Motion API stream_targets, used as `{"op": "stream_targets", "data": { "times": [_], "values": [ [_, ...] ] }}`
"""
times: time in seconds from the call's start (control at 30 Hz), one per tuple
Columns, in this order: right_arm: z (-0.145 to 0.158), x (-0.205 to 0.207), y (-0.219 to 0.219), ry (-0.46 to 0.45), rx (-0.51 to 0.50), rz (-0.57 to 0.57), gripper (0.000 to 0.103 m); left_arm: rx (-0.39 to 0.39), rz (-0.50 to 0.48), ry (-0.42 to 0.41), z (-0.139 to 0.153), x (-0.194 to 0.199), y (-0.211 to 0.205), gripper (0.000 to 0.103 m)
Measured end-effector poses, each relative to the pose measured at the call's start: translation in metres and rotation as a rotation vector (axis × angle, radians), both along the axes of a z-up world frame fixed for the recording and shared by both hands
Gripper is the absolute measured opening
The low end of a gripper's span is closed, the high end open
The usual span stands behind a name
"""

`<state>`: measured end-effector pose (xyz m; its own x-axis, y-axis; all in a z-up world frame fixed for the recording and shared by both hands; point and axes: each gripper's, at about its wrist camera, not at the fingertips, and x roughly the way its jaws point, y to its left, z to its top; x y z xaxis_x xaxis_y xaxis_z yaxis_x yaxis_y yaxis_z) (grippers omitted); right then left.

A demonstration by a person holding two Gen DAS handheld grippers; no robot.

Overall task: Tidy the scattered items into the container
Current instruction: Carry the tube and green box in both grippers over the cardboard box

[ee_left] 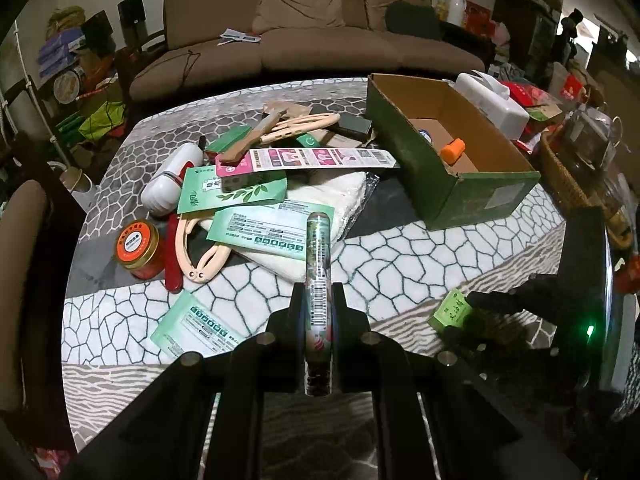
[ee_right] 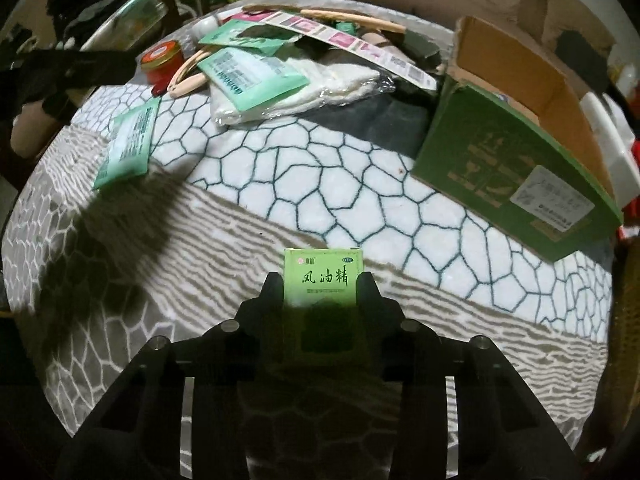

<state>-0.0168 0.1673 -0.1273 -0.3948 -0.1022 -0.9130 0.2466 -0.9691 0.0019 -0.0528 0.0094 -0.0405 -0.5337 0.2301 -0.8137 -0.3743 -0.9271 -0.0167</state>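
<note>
Left gripper (ee_left: 318,312): I have its jaws pinching a slim printed tube (ee_left: 318,280), which sticks out far past the fingertips over the table.
Right gripper (ee_right: 320,292): my jaws sit either side of a small green box (ee_right: 320,278) lying on the cloth; I cannot tell whether the pads press on it.
Container (ee_left: 448,148): open green carton at the far right of the table; an orange piece (ee_left: 453,151) lies inside.
Pile: far left of centre I see a jar (ee_left: 137,249) with an orange lid, a white case (ee_left: 170,184), green packets (ee_left: 272,232), a long pink strip (ee_left: 308,160), cream clips (ee_left: 200,252) and a white bagged cloth (ee_left: 344,200), all overlapping.
Loose packet (ee_left: 192,328): near left, apart from the pile.
In the way: open cloth (ee_right: 340,184) lies between the green box and the carton, with nothing on it.
Around: sofa (ee_left: 304,32) beyond the table, tissue box (ee_left: 492,100) just behind the carton, wicker basket (ee_left: 560,176) at the right edge.
Hard to see: the near half of the green box is in shadow; the carton's far corner is cut off in the right view; things low in the pile are covered.
</note>
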Motion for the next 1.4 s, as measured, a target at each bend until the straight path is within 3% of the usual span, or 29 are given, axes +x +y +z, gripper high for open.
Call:
{"op": "stream_targets", "data": {
  "times": [0.1, 0.17, 0.2, 0.27, 0.37, 0.43, 0.63, 0.77, 0.87, 1.17, 1.4],
  "values": [
    [0.001, -0.001, 0.003, -0.005, -0.018, -0.005, 0.033, 0.002, 0.005, 0.001, 0.001, -0.001, -0.001, 0.011],
    [0.004, 0.001, 0.003, -0.007, -0.037, 0.001, 0.023, 0.003, 0.003, 0.002, 0.001, -0.001, 0.0, 0.011],
    [0.009, 0.002, 0.005, -0.003, -0.067, 0.003, 0.009, 0.003, 0.001, 0.002, 0.001, -0.001, 0.0, 0.011],
    [0.029, 0.006, 0.011, 0.04, -0.098, 0.008, 0.006, 0.002, -0.004, 0.003, 0.001, -0.001, 0.002, 0.011],
    [0.039, 0.007, 0.02, 0.067, -0.107, 0.005, 0.015, -0.001, -0.01, -0.001, -0.001, -0.001, 0.004, 0.011],
    [0.029, 0.004, 0.023, 0.042, -0.105, -0.018, 0.034, -0.001, -0.01, -0.005, -0.002, -0.002, 0.005, 0.011],
    [0.004, 0.005, 0.011, -0.006, -0.032, 0.004, 0.058, 0.003, -0.02, 0.002, -0.001, -0.001, 0.01, 0.011],
    [-0.002, 0.004, 0.006, -0.012, -0.031, 0.011, 0.058, -0.003, -0.023, -0.001, -0.002, -0.001, 0.011, 0.011],
    [-0.009, 0.003, 0.009, -0.039, -0.045, -0.011, 0.043, -0.005, -0.022, 0.0, -0.001, 0.0, 0.011, 0.011],
    [0.015, 0.006, 0.015, 0.013, -0.117, -0.03, 0.042, -0.022, -0.037, 0.007, -0.001, 0.002, 0.015, 0.011],
    [0.032, 0.01, 0.015, 0.066, -0.107, -0.024, 0.042, -0.025, -0.027, 0.007, 0.0, 0.0, 0.016, 0.011]
  ]
}}
